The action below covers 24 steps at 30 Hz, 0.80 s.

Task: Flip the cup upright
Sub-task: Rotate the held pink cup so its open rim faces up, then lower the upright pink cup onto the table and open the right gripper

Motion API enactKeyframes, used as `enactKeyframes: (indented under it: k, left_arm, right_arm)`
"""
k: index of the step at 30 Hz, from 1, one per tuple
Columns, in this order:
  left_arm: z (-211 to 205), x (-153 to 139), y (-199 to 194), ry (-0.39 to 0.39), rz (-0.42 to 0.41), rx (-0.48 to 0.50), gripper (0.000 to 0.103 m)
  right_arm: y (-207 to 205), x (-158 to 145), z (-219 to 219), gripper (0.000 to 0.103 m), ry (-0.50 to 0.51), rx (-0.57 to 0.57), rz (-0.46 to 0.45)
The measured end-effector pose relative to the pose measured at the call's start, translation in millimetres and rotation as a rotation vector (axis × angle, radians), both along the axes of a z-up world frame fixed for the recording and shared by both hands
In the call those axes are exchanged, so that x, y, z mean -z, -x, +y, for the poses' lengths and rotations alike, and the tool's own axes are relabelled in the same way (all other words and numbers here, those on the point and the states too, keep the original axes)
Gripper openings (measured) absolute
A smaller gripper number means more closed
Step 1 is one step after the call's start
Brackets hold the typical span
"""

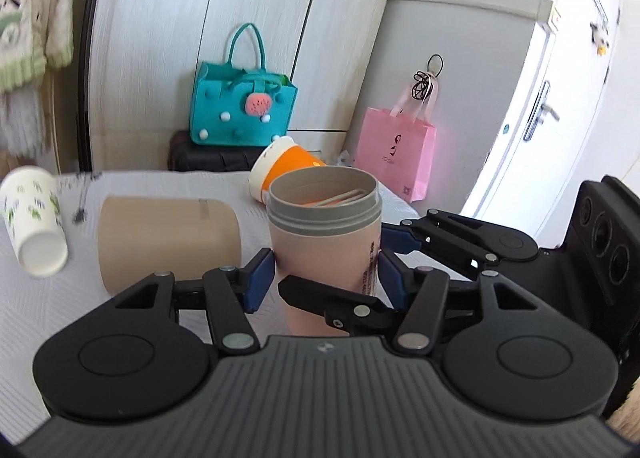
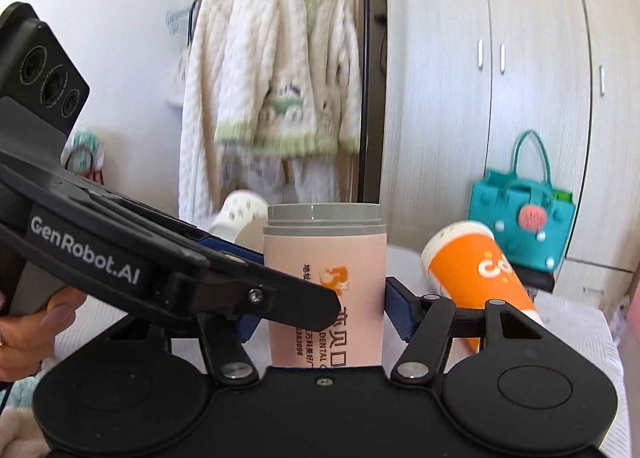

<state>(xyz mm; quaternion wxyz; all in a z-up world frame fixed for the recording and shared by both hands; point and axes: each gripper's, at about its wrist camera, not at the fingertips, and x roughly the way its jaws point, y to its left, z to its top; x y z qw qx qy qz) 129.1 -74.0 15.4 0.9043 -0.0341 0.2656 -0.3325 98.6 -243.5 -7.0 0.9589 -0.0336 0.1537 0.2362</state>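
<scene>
A pink cup [image 1: 324, 246] with a grey threaded rim stands upright on the white cloth, mouth up; it also shows in the right wrist view [image 2: 324, 282]. My left gripper [image 1: 326, 278] has its blue pads on both sides of the cup, closed against it. My right gripper [image 2: 320, 310] also clasps the same cup from another side, its pads against the walls. Each gripper's black arm crosses the other's view. An orange cup [image 1: 280, 170] [image 2: 480, 274], a tan cup [image 1: 168, 242] and a white patterned cup [image 1: 34, 218] [image 2: 240, 214] lie on their sides.
The table has a white textured cloth [image 1: 60, 310]. Behind it stand a teal felt bag [image 1: 240, 110], a pink paper bag [image 1: 396, 154], wardrobe doors and a white door [image 1: 552, 98]. A white jacket [image 2: 272, 98] hangs on a rack at the left.
</scene>
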Motion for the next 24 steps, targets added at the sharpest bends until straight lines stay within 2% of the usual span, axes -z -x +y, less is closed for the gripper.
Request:
enactKeyframes:
  k: [4, 8, 13, 16, 18, 20, 24]
  left_arm:
    - [-7.7, 4.1, -3.9, -0.024, -0.005, 0.008, 0.056]
    - [-14.2, 10.9, -7.5, -0.024, 0.011, 0.032, 0.056]
    - [-17.8, 11.3, -5.0, -0.014, 0.011, 0.047, 0.056]
    - [-17.0, 10.7, -2.2, -0.006, 0.018, 0.049, 0.063]
    - [-15.7, 9.6, 1.2, -0.008, 0.018, 0.043, 0.073]
    - [-13.5, 7.8, 7.2, -0.01, 0.004, 0.038, 0.076]
    - [-6.2, 2.4, 22.5, -0.008, -0.006, 0.031, 0.077]
  right_arm:
    - [-6.3, 5.9, -3.0, 0.068, -0.018, 0.015, 0.023]
    - [-7.7, 9.3, -2.9, 0.068, 0.012, 0.036, 0.053]
    - [-4.2, 12.7, -10.7, 0.068, -0.005, 0.04, 0.063]
    - [-1.5, 11.6, -13.2, 0.07, -0.009, 0.038, 0.066]
    - [1.3, 9.5, -12.9, 0.077, -0.002, 0.053, 0.061]
    - [7.2, 7.7, -12.2, 0.082, 0.009, 0.065, 0.046]
    - [20.0, 4.0, -11.1, 0.084, 0.021, 0.095, 0.033]
